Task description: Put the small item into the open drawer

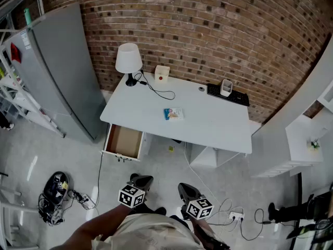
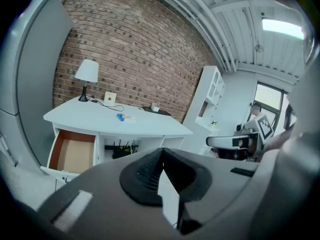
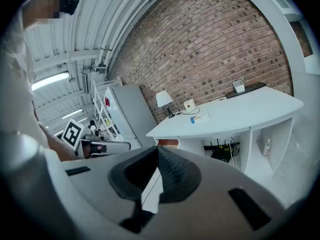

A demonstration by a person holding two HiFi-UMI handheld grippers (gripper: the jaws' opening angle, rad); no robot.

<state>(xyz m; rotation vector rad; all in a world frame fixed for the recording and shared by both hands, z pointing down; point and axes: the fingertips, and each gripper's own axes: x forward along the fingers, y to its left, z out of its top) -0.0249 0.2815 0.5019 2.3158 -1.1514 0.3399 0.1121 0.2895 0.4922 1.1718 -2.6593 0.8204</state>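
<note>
The small item (image 1: 174, 113), a blue and white packet, lies near the middle of the white desk (image 1: 218, 124). The open drawer (image 1: 124, 141) sticks out under the desk's left end, and its brown inside shows nothing in it. Both grippers hang low and well short of the desk, over the floor. My left gripper (image 1: 141, 182) is shut with nothing in it, and my right gripper (image 1: 186, 189) is shut and empty too. In the left gripper view the packet (image 2: 125, 117) and drawer (image 2: 72, 154) lie far beyond the closed jaws (image 2: 162, 152). In the right gripper view the packet (image 3: 199, 118) is far ahead of the jaws (image 3: 157, 149).
On the desk stand a white lamp (image 1: 128, 61), a small white box (image 1: 162, 73), a black keyboard (image 1: 229, 95) and a cable. A grey cabinet (image 1: 62, 72) stands left of the desk, a white shelf unit (image 1: 291, 134) right. Cables and a black device (image 1: 54, 189) lie on the floor.
</note>
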